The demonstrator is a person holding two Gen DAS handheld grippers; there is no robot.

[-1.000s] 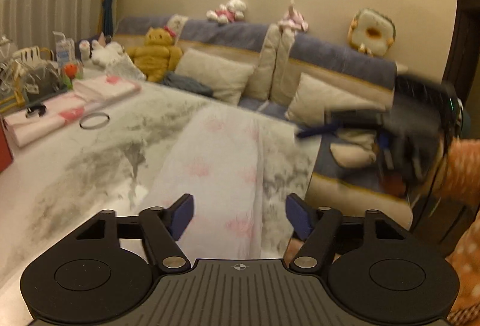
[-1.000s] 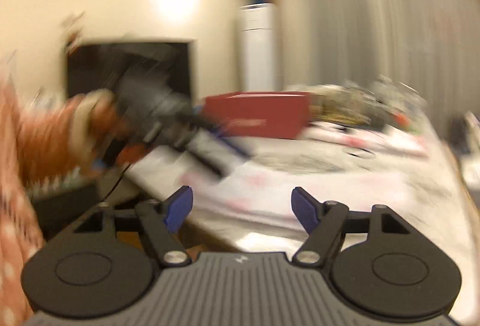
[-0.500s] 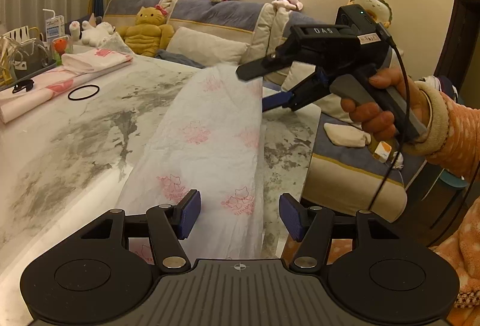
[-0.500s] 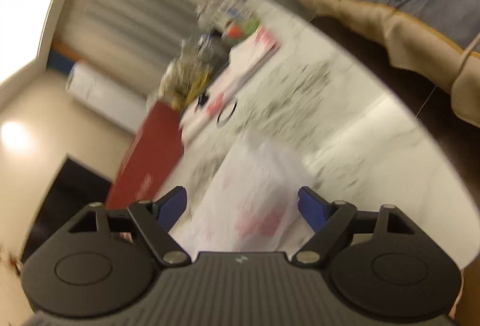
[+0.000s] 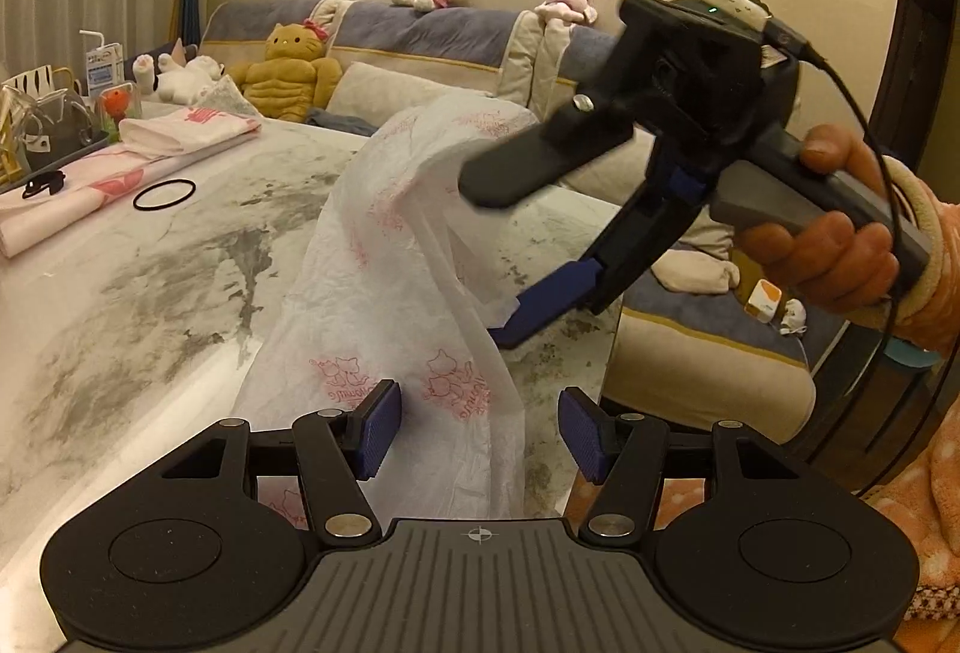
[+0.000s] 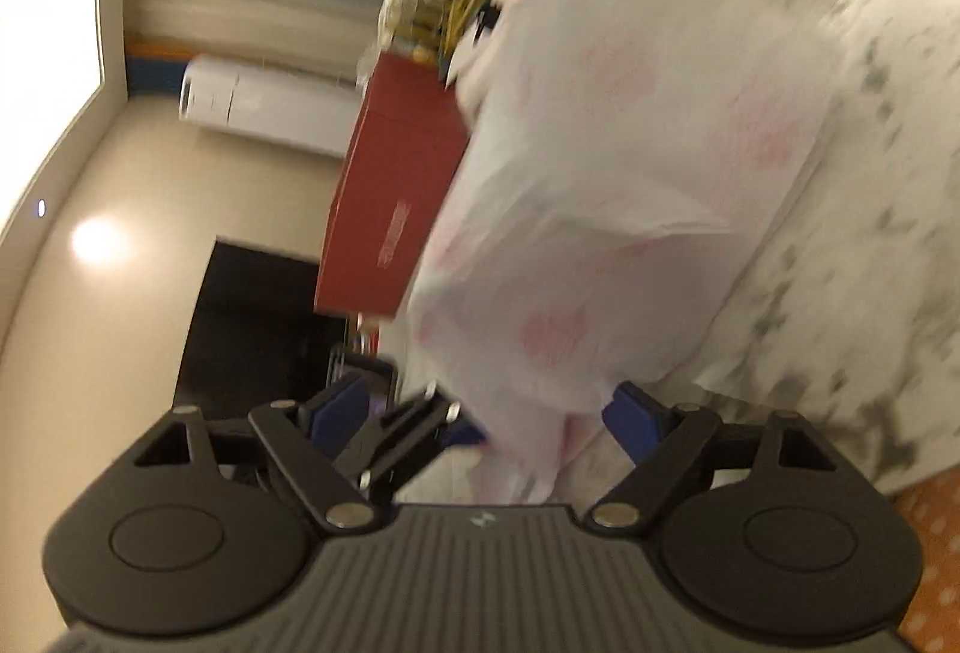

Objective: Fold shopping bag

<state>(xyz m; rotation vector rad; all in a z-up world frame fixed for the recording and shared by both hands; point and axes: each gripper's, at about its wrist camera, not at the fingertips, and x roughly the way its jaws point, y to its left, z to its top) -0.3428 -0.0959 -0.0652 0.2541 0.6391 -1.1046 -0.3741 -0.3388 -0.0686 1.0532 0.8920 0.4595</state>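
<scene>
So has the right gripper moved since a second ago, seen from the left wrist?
Yes. The right gripper came leftward from over the sofa to the shopping bag, jaws opening.

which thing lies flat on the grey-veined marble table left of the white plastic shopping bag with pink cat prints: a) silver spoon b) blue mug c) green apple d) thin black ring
d: a thin black ring lies flat on the marble table, left of the white plastic shopping bag.
</scene>
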